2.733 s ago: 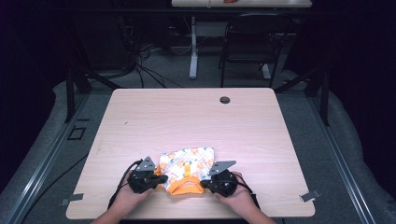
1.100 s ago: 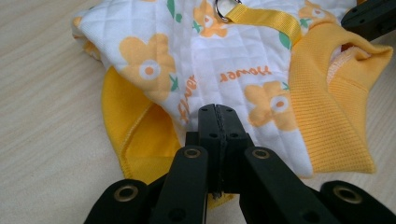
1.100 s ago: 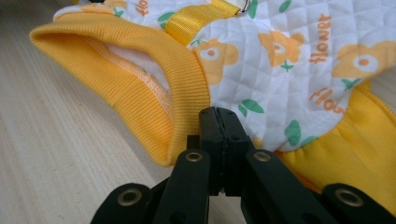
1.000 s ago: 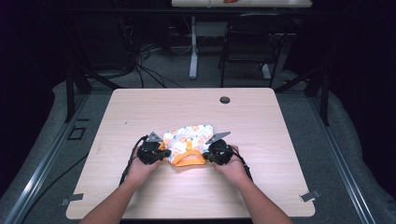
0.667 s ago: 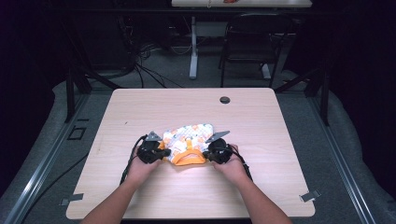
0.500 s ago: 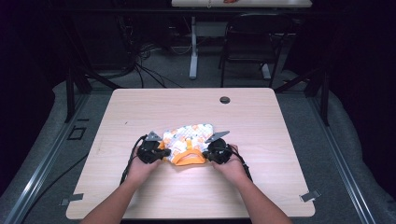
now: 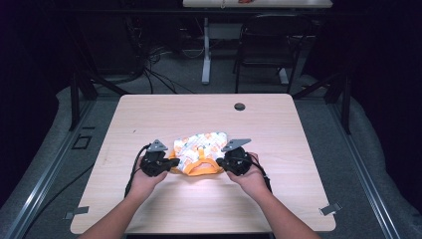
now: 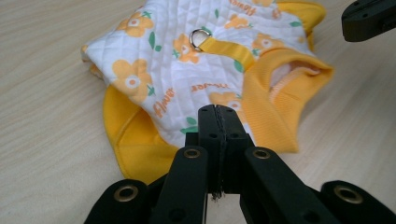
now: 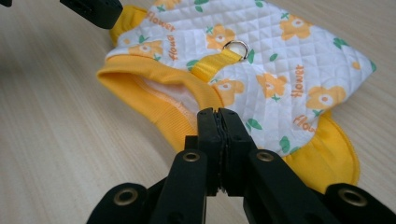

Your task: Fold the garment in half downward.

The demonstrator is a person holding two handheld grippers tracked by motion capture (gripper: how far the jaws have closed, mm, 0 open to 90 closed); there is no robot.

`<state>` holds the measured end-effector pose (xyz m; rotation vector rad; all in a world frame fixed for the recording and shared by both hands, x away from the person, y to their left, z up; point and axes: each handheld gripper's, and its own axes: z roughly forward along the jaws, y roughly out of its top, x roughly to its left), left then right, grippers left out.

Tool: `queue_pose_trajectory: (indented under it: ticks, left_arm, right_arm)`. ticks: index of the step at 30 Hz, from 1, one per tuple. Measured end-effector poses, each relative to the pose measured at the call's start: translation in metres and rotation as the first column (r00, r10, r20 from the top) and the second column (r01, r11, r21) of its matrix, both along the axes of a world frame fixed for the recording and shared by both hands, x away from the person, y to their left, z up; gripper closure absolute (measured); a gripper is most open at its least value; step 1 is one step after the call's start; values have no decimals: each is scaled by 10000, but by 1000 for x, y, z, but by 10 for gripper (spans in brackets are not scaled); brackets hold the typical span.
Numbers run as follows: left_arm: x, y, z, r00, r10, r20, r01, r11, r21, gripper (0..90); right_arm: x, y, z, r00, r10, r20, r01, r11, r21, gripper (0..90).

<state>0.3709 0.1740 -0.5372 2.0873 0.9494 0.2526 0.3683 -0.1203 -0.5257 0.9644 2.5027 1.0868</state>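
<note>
I see the small quilted garment, white with orange flowers and yellow trim, lying on the worktop just below the centre of the high view, between my two grippers. The left gripper sits at its left edge and the right gripper at its right edge. In the left gripper view, its fingers are pressed together in front of the lower hem, and I cannot tell whether any fabric is caught. In the right gripper view, its fingers are also pressed together beside the yellow ribbed opening. A metal ring on a yellow strap lies on top of the garment.
</note>
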Motion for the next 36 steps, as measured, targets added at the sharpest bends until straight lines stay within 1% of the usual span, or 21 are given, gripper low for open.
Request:
queue_pose_trajectory:
  ticks: [1, 3, 5, 7, 9, 10, 13, 16, 19, 20, 22, 23, 24, 25, 27, 29, 30, 31, 33, 35, 36]
  left_arm:
    - [-2, 1, 2, 10000, -32, 87, 31, 9999, 128, 900]
    - [-8, 5, 6, 9998, -93, 191, 89, 9997, 212, 900]
    - [-13, 10, 8, 9997, -121, 215, 118, 9998, 169, 900]
    - [-18, 17, 10, 9998, -30, 216, 31, 10000, -37, 900]
    - [-24, 22, 10, 9997, 53, 243, -49, 9999, -151, 900]
    - [-24, 22, 10, 9997, 53, 243, -49, 9999, -151, 900]
    - [-33, 30, 8, 9992, 78, 387, -80, 10000, 53, 900]
    - [-42, 36, 5, 9992, 91, 390, -87, 9999, -105, 900]
    - [-52, 42, 1, 9988, 66, 475, -67, 10000, 1, 900]
    - [-56, 43, -2, 9984, 97, 552, -98, 9999, 22, 900]
    - [-62, 45, -6, 9984, 136, 553, -133, 9999, -58, 900]
    - [-65, 46, -8, 9983, 101, 574, -99, 9999, -40, 900]
    - [-67, 46, -10, 9981, 48, 612, -52, 10000, 71, 900]
    - [-70, 47, -13, 9981, 75, 612, -75, 10000, 0, 900]
    - [-74, 48, -17, 9985, 4, 556, -1, 10000, -51, 900]
    - [-75, 49, -18, 9981, -75, 619, 74, 10000, 12, 900]
    - [-76, 49, -18, 9978, -50, 668, 51, 10000, -19, 900]
    - [-76, 50, -17, 9977, -65, 670, 68, 10000, -43, 900]
    - [-78, 50, -18, 9978, -44, 661, 53, 9999, -137, 900]
    - [-78, 50, -21, 9981, -43, 614, 45, 10000, -40, 899]
    - [-79, 51, -23, 9981, -55, 617, 53, 10000, 35, 899]
  right_arm:
    - [-4, -1, 3, 9999, -38, 115, 38, 10000, 51, 884]
    - [-8, -3, 7, 9999, 27, 147, -28, 10000, 48, 885]
    - [-14, -6, 11, 9998, 11, 221, -12, 10000, 84, 885]
    - [-19, -8, 12, 9996, 77, 265, -80, 9999, 125, 884]
    - [-23, -9, 12, 9996, -8, 299, 5, 10000, 95, 883]
    - [-26, -11, 11, 9996, 41, 272, -43, 10000, 87, 882]
    - [-33, -15, 9, 9995, -14, 300, 9, 9998, 176, 881]
    - [-40, -21, 6, 9994, -54, 338, 46, 9997, 240, 880]
    - [-50, -29, 2, 9991, -190, 371, 178, 9994, 311, 876]
    - [-53, -31, -1, 9991, -216, 373, 203, 9992, 348, 873]
    - [-59, -36, -7, 9990, -247, 365, 237, 9993, 292, 868]
    - [-63, -38, -10, 9992, -235, 329, 226, 9993, 282, 868]
    - [-65, -39, -13, 9991, -266, 316, 255, 9991, 332, 869]
    - [-68, -41, -16, 9994, -247, 249, 238, 9991, 356, 870]
    - [-74, -43, -22, 9992, -338, 222, 327, 9984, 471, 870]
    - [-79, -46, -25, 9990, -374, 224, 361, 9977, 569, 870]
    - [-80, -47, -25, 9992, -346, 216, 333, 9977, 595, 870]
    - [-82, -47, -25, 9989, -389, 256, 369, 9965, 757, 870]
    - [-83, -48, -24, 9987, -390, 315, 361, 9954, 891, 868]
    - [-85, -48, -24, 9983, -390, 433, 355, 9961, 806, 868]
    - [-85, -47, -25, 9980, -407, 476, 365, 9957, 856, 867]
